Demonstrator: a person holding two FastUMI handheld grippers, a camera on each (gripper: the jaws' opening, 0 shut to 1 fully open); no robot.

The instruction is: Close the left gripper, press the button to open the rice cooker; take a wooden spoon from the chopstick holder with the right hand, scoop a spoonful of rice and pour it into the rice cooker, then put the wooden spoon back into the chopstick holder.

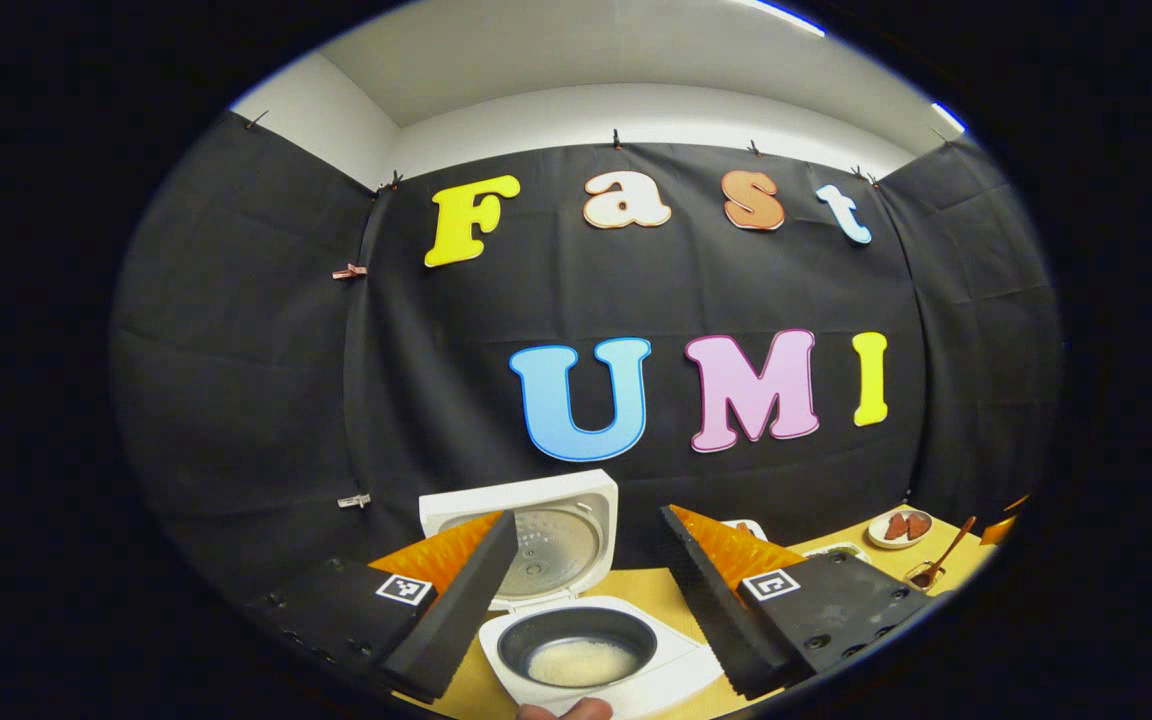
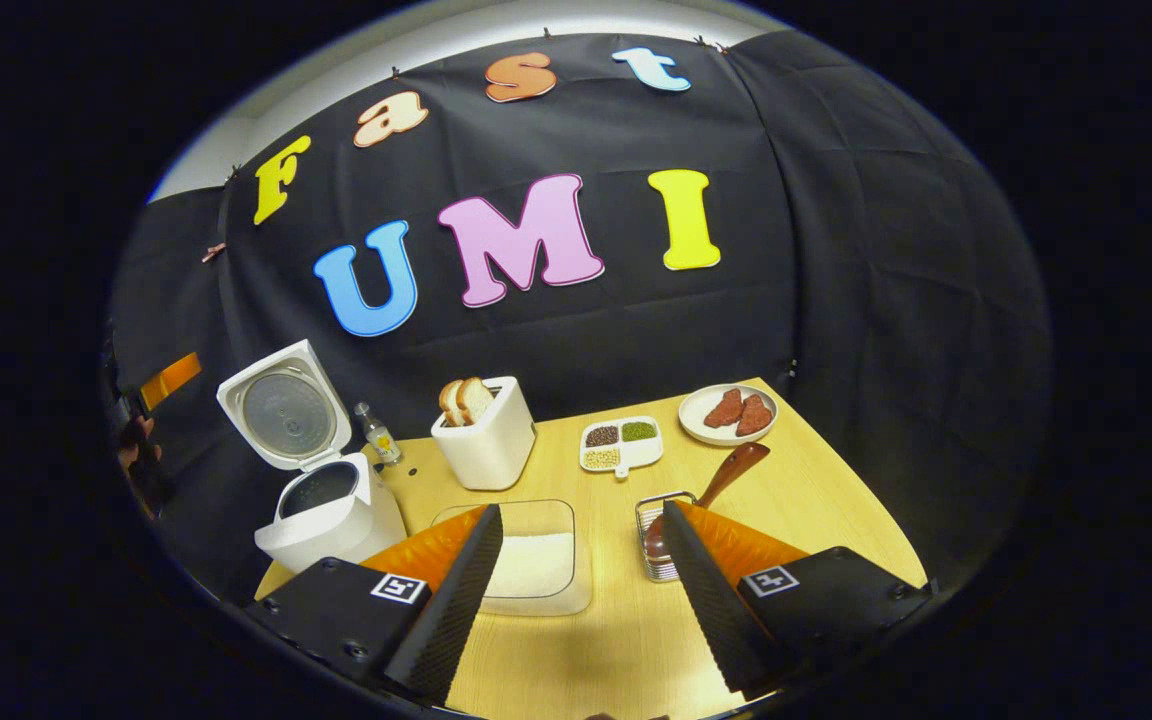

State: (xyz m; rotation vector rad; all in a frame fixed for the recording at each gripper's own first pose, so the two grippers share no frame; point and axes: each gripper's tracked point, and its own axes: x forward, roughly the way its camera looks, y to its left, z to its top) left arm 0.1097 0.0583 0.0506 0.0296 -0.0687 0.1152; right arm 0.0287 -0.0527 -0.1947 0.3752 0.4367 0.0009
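Right gripper [image 2: 581,590] at the bottom centre of the right gripper view, fingers spread wide apart and grasping nothing. Just past the right finger, slightly right of centre in the frame, the chopstick holder [image 2: 658,540], a small wire rack on the wooden table [image 2: 836,500]. Inside it the wooden spoon [image 2: 716,480], bowl end down in the rack, handle slanting up and to the right toward the plate of red slices [image 2: 729,412]; long axis therefore diagonal, lower left to upper right, and lying nearer the right finger than the left. Between the two fingers, lower centre, the clear rice container [image 2: 536,565] with white rice inside. Farther back a divided dish of beans [image 2: 621,443] and a white toaster [image 2: 486,435] with bread. At far left of the frame the rice cooker [image 2: 321,505], lid up. Left gripper [image 1: 576,600] at the bottom of the left gripper view, fingers likewise released and empty, framing the open rice cooker [image 1: 586,650] at lower centre, rice already visible in the dark inner pot. Wooden spoon [image 1: 946,555] small at the far right edge of that frame, well apart from those fingers. Judged from this layout: spoon back in its holder, closest to the right gripper, reachable by a small shift to the right.
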